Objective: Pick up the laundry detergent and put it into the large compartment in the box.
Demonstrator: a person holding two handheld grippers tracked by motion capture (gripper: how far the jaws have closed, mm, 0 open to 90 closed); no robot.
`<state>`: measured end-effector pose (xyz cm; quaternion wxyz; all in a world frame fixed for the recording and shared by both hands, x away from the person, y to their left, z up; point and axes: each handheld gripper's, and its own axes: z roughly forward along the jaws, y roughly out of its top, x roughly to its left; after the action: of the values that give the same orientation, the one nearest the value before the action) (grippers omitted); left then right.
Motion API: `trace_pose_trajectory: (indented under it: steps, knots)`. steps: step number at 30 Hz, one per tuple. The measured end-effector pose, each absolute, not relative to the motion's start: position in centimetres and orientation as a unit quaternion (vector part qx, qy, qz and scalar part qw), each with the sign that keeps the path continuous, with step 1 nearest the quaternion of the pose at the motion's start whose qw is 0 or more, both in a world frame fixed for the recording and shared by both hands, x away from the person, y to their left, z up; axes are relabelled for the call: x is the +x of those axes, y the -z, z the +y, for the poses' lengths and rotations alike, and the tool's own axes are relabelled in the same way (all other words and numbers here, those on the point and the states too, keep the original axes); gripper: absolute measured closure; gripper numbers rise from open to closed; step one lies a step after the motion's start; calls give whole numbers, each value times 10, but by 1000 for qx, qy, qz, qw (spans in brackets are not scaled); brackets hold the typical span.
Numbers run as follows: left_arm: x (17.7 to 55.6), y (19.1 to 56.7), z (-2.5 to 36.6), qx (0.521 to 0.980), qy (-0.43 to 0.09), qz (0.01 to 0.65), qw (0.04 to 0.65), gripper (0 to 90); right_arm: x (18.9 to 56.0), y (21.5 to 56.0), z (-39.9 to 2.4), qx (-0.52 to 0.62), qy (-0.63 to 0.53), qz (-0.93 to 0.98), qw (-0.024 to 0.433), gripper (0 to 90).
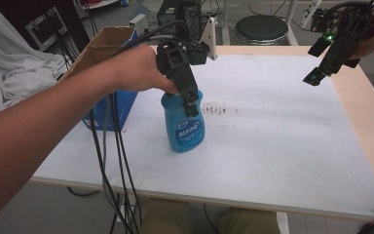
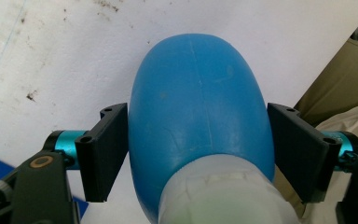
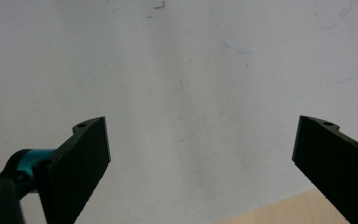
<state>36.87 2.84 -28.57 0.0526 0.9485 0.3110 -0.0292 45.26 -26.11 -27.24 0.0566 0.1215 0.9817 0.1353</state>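
Observation:
A blue plastic bottle (image 1: 185, 129) with a printed label stands upright on the white table board (image 1: 282, 136), left of centre. My left gripper (image 1: 191, 105) comes down over its top, with one black jaw on each side. In the left gripper view both pads (image 2: 107, 154) touch the flanks of the blue bottle (image 2: 198, 93) just below its whitish neck (image 2: 223, 196). My right gripper (image 1: 316, 77) hangs in the air over the table's far right, apart from the bottle. Seen in its own view, the right gripper (image 3: 200, 154) has its jaws wide apart over bare white board with nothing between them.
An open cardboard box (image 1: 108, 41) with a blue side (image 1: 124, 105) stands at the table's left edge, close behind the bottle. Black cables (image 1: 112, 161) hang off the front left. A wooden rim (image 1: 365, 107) borders the board on the right. A round stool (image 1: 262, 27) stands beyond.

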Motion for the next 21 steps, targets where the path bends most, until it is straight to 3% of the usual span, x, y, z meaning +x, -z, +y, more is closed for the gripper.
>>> trace_pose_trajectory:
  steps: [9, 13, 21]
  knots:
    - [369, 286, 28, 948, 29, 312, 53, 283, 453, 272, -262, 122, -138, 981, 56, 31]
    - [369, 285, 29, 948, 29, 311, 58, 360, 454, 272, -263, 121, -139, 981, 57, 31]
    - [369, 284, 29, 948, 30, 312, 56, 371, 454, 272, -262, 125, -139, 981, 57, 31]
